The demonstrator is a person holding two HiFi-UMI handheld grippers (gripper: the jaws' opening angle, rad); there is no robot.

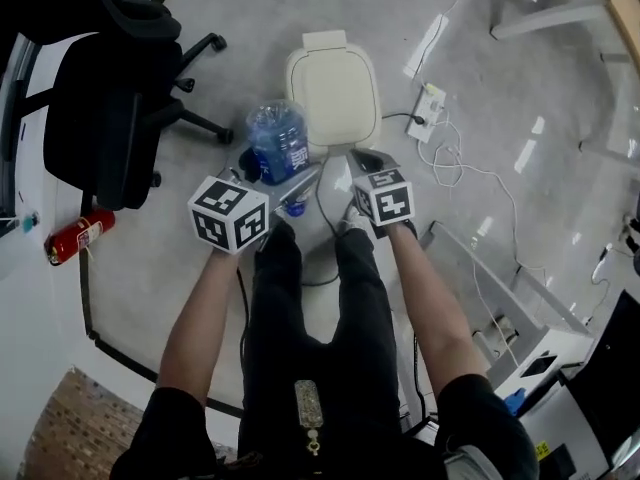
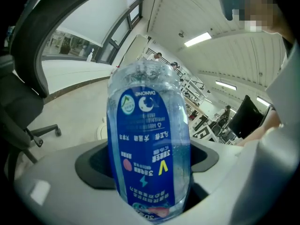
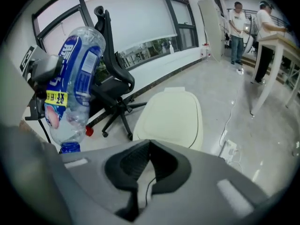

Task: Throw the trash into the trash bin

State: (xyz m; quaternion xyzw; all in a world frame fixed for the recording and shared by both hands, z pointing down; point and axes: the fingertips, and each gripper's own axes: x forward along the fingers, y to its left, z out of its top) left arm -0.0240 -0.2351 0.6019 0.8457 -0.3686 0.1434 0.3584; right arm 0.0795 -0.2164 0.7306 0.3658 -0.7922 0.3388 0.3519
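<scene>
— What is held by the left gripper (image 2: 150, 165)?

— A clear plastic bottle (image 2: 145, 78) is clamped between its jaws. The blue label (image 2: 140, 149) is seen upside down in the left gripper view. In the right gripper view the blue cap (image 3: 70, 147) is pointed downward.

— Where is the bottle placed in relation to the trash bin (image 1: 332, 93)?

— It is held in the air just left of the bin and a little nearer to the person, not above it. The bin is stood on the grey floor (image 1: 150, 278) straight ahead of the person's legs. Its cream lid (image 3: 171, 116) is shut.

— How are the jaws of the right gripper (image 3: 146, 161) set?

— They are closed together, the dark pads (image 3: 123, 168) touching, and nothing is gripped between them. This gripper is held on the near right side of the bin, and the shut lid is seen just beyond its tips.

— What else is seen on the floor?

— A black office chair (image 1: 100, 88) is stood at the far left. A red fire extinguisher (image 1: 75, 236) is laid on its side to the left, nearer than the chair. A white power strip (image 1: 431, 103) with loose cables is laid to the right of the bin. Far off on the right, two people (image 3: 237, 27) are seen standing beside a table (image 3: 286, 39) in the right gripper view.
</scene>
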